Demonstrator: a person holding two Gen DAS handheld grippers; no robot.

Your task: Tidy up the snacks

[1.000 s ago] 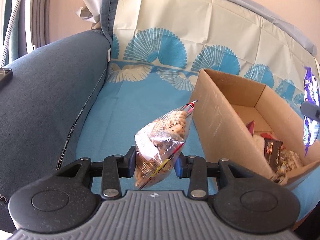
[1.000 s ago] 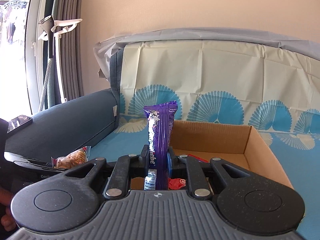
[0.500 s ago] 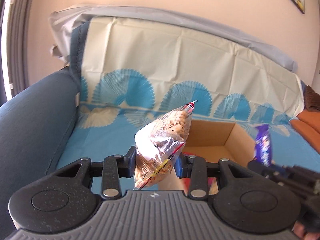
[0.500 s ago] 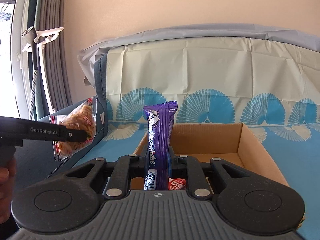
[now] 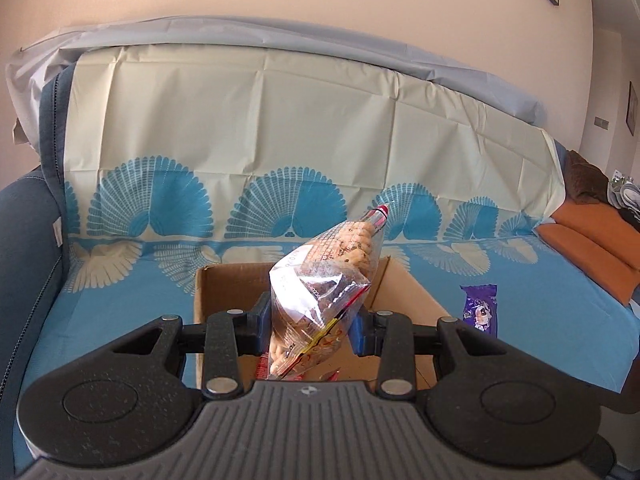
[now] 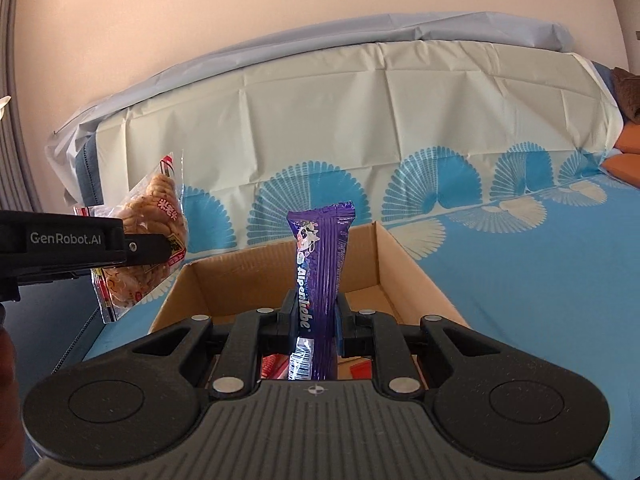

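Observation:
A clear bag of crackers (image 5: 320, 304) stands upright between the pads of my left gripper (image 5: 311, 318), which is shut on it. Just behind and below it is an open cardboard box (image 5: 224, 288) on the blue sofa seat. In the right wrist view my right gripper (image 6: 316, 314) is shut on a purple chocolate bar (image 6: 320, 264), held upright over the near side of the box (image 6: 416, 280). The left gripper (image 6: 160, 248) and its bag (image 6: 156, 216) hang to the left of the box. The purple bar (image 5: 480, 308) also shows right of the box in the left wrist view.
Red snack wrappers (image 6: 274, 364) lie inside the box. A cream and blue fan-patterned sheet (image 5: 280, 140) covers the sofa back. A dark blue armrest (image 5: 24, 248) rises on the left, orange cushions (image 5: 592, 240) lie to the right. A person's hand (image 6: 6, 360) is at the left edge.
My left gripper has swung right and upward with the bag, so the box now sits straight ahead of it. The right gripper has shifted and rolled with the bar still in it.

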